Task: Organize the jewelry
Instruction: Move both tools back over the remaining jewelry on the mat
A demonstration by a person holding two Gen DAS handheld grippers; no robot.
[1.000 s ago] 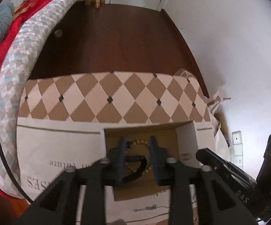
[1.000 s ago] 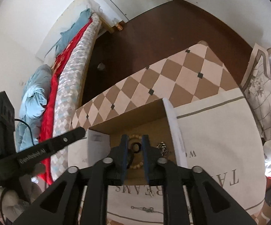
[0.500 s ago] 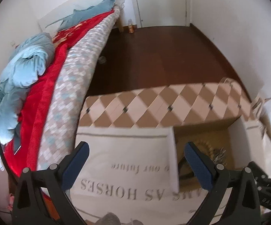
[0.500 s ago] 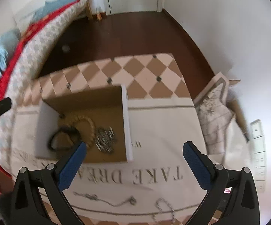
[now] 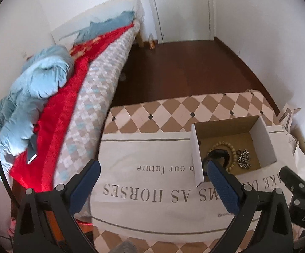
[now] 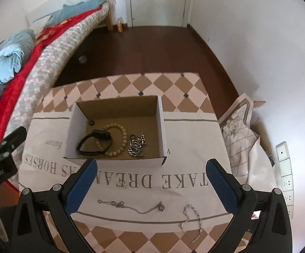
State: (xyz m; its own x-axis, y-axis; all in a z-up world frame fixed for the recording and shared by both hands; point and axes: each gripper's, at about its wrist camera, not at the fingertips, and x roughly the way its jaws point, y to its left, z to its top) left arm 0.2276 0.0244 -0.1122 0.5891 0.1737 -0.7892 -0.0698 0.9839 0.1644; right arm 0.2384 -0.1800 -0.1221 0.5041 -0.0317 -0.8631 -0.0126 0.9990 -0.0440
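An open cardboard box (image 6: pixel 160 126) stands on the white printed cloth (image 6: pixel 186 147). Inside lie a black band (image 6: pixel 93 143), a wooden bead bracelet (image 6: pixel 120 139), a silver chunky chain (image 6: pixel 137 146) and small dark rings (image 6: pixel 132 136). The box also shows in the left wrist view (image 5: pixel 194 147). On the cloth in front lie a thin necklace (image 6: pixel 131 205), a silver bracelet (image 6: pixel 191 217) and a small charm (image 6: pixel 123 184). My right gripper (image 6: pixel 151 184) is open above the cloth, in front of the box. My left gripper (image 5: pixel 154 186) is open, left of the box.
The table has a checkered cover (image 6: pixel 131 84). A bed (image 5: pixel 72 97) with red and blue bedding runs along the left. A paper bag (image 6: pixel 238 132) and a wall socket strip (image 6: pixel 285 168) are at the right. Dark wood floor (image 6: pixel 141 48) lies beyond.
Both grippers, shut inside the box a second ago, opened and pulled back from it. The black band and beads now lie loose in the box.
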